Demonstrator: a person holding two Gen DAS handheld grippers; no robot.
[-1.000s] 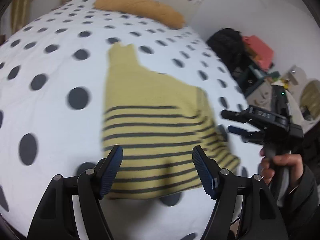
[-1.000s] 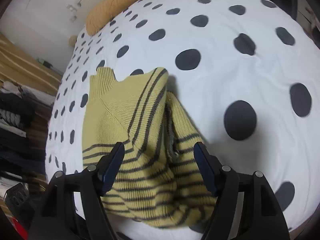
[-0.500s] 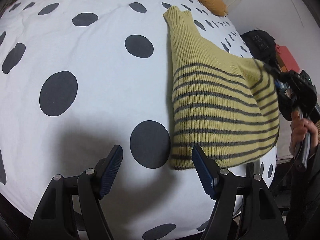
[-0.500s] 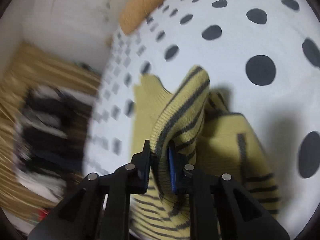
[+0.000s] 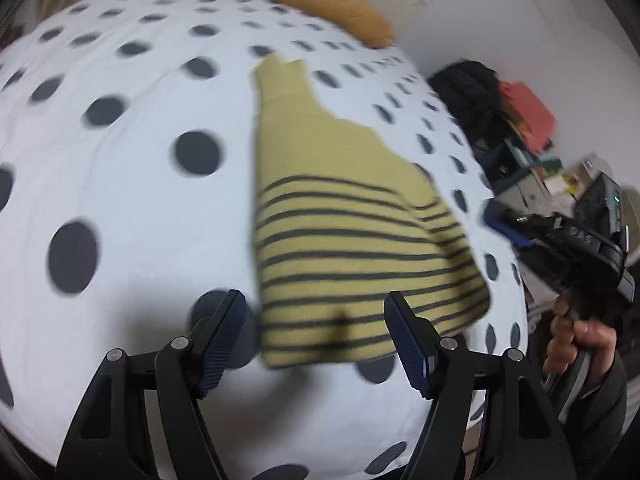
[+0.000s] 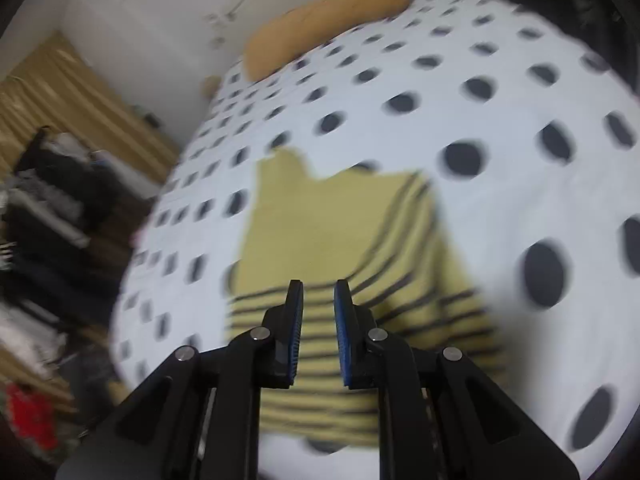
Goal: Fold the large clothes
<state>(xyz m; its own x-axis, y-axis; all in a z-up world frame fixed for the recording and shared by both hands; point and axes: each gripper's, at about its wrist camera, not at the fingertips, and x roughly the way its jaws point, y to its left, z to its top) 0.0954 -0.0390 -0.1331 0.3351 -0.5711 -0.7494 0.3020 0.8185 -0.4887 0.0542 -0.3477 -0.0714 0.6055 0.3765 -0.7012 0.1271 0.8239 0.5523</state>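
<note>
**Striped sweater lies folded on the spotted bed**

The yellow sweater (image 5: 352, 240) with dark stripes lies flat on the white, dark-dotted bedspread (image 5: 120, 184), folded into a narrow shape with its collar pointing toward the orange pillow (image 5: 308, 0) at the far end. One sleeve is laid across the body, its stripes running at a slant in the right wrist view (image 6: 400, 220).

The left gripper (image 5: 316, 336) hangs above the sweater's near hem, jaws spread wide and holding nothing. The right gripper (image 6: 318, 332) hovers over the striped part near the hem; its blue-padded fingers (image 6: 296, 320) stand close together with a narrow gap, and no cloth is between them. From the left view, the right gripper (image 5: 504, 220) is off the sweater's right edge, gripped in a hand (image 5: 576, 340).

Both views are blurred. Dark clothes (image 6: 52, 200) and clutter lie beside the bed.
</note>
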